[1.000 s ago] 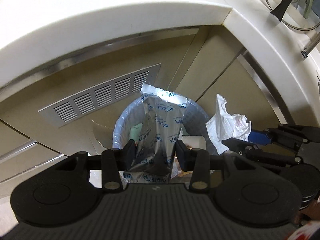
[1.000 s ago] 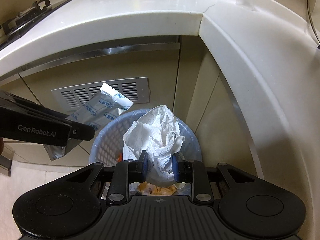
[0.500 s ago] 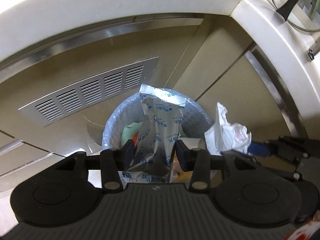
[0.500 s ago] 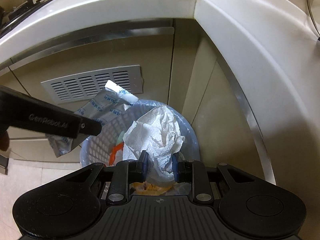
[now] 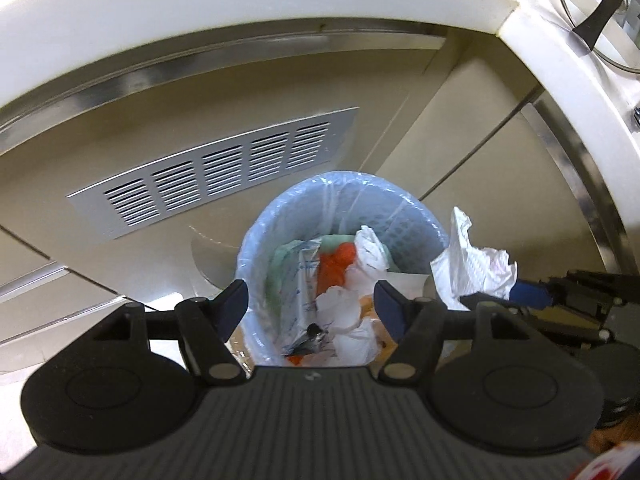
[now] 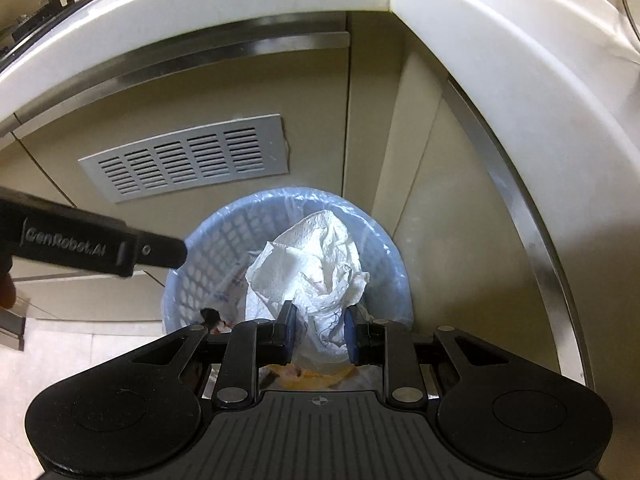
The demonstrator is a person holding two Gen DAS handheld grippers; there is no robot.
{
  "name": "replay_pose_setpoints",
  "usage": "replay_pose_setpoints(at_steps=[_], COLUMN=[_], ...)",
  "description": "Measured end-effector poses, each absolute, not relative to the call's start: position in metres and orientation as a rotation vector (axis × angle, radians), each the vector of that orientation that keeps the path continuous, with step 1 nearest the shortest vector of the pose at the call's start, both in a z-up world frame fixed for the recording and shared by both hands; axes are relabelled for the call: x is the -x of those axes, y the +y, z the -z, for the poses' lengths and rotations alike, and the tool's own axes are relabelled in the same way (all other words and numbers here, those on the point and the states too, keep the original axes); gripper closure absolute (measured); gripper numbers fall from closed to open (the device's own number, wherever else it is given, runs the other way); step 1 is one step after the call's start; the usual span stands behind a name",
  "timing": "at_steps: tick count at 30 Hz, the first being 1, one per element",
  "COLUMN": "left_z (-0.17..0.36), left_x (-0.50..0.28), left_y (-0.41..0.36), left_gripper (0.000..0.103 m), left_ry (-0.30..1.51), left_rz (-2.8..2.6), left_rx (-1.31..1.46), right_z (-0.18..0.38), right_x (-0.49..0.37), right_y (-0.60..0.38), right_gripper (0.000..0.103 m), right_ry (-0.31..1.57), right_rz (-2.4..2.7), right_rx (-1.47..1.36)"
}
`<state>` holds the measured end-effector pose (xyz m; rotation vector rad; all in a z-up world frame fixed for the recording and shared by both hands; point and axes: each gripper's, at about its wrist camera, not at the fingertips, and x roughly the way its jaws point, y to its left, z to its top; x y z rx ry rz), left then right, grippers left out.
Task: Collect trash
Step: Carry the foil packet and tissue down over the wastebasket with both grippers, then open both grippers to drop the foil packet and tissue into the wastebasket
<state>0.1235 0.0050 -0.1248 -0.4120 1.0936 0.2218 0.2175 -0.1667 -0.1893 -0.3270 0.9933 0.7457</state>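
My left gripper [image 5: 311, 305] hangs over the lined waste basket [image 5: 404, 216], its jaws opening with nothing between them; the silver wrapper [image 5: 305, 280] lies down inside at 12 o'clock from it, among other trash. My right gripper [image 6: 318, 330], at 3 o'clock from the left, is clamped on a crumpled paper towel [image 6: 316, 264] above the basket [image 6: 208, 248]. The towel hides most of the contents.
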Motion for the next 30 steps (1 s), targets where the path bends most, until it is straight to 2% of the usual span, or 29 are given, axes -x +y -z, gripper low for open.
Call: replay_pose_setpoints(at_steps=[28,30], left_z=[0.118,0.118], left_x=[-0.107,-0.106], left_y=[0.019,0.020], left_gripper=[0.037,0.037], left_ry=[1.084,1.084], left_rz=[-0.249,-0.251], left_rx=[0.397,0.398], right_z=[0.190,0.191], right_x=[-0.217,-0.218], right_y=[-0.147,-0.146], right_gripper=[0.078,0.069], right_ry=[1.019,1.023], right_rz=[-0.765,-0.771], right_rx=[0.305,0.299])
